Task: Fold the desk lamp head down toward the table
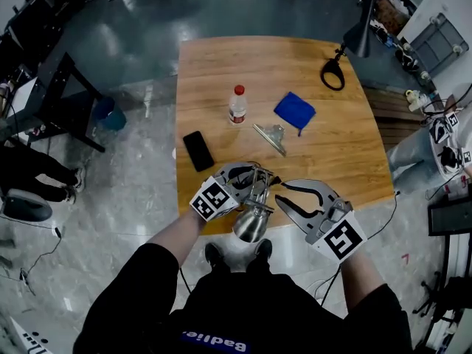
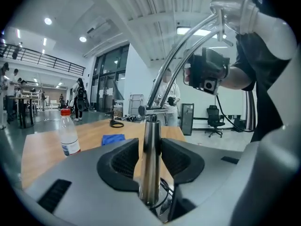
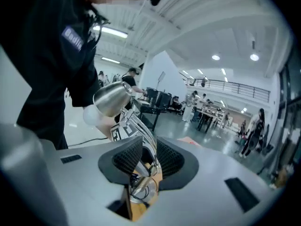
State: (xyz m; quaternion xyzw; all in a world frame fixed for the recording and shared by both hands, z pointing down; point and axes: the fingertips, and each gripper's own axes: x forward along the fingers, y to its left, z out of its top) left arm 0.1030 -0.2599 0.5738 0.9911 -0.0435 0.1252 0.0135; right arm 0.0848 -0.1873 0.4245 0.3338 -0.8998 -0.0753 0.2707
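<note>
The chrome desk lamp [image 1: 253, 211], with conical brushed-metal head [image 3: 110, 100] and twin curved rods [image 3: 143, 131], is stood at the wooden table [image 1: 221, 65] edge, nearer the person than the red-capped clear bottle [image 1: 237, 105]. Its round post [image 2: 151, 173] is enclosed, unpressed, by the wide-set left gripper [image 2: 150, 147]. The right gripper [image 3: 148, 157] is held parted, with the rods seen between its jaws. The floor [image 1: 133, 161] is polished grey; the bottle label is unreadable.

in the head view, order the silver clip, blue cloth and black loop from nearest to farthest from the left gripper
From the left gripper:
1. silver clip, just beyond the gripper, slightly right.
2. blue cloth, farther back and more to the right.
3. black loop, near the far right corner of the table.
</note>
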